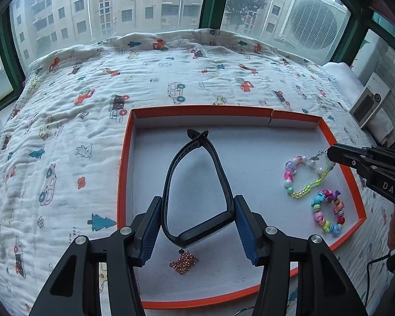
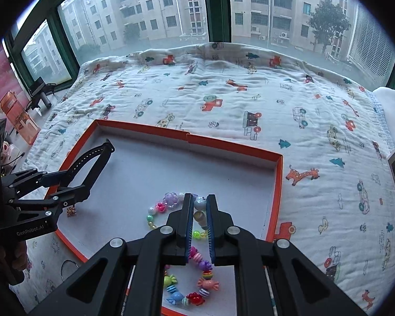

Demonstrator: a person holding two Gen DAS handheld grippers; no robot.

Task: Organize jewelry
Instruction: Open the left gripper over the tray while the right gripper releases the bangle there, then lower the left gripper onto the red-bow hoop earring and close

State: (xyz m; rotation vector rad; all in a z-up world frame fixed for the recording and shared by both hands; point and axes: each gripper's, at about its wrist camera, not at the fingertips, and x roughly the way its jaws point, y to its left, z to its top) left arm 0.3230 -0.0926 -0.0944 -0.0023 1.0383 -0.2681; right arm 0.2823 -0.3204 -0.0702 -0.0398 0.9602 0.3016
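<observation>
A shallow orange tray (image 1: pixel 123 163) with a white floor sits on a white quilt (image 1: pixel 65 131) printed with small cars, trees and animals, laid out in front of a wide green-framed window (image 1: pixel 213 0) that looks onto apartment blocks.

The left gripper (image 1: pixel 197 226) reaches down into the tray with its 2 blue-padded fingers (image 1: pixel 152 226) about half open, pressed against the outer sides of a black wristband (image 1: pixel 194 184). The band is a closed loop; its wide, flat end sits between the pads and its narrow clasp end points away toward the tray's far wall. Just below the band's near end, a small pinkish beaded charm (image 1: pixel 184 260) lies on the tray floor.

The right gripper (image 1: pixel 329 155) comes in from the right side of the tray with its fingers drawn almost together, pinching a pastel bead bracelet (image 1: pixel 302 176) near its small metal clasp; most of the bracelet rests on the tray floor. In the right wrist view, a few of its pale beads sit in the thin gap between the pads (image 2: pixel 188 218). Just beside it, nearer the tray's front right corner, lies a 2nd bracelet of bright candy-shaped beads (image 1: pixel 329 213), touched by neither gripper.

An orange translucent water bottle (image 2: pixel 19 115) stands by the window at the far left, off the quilt
</observation>
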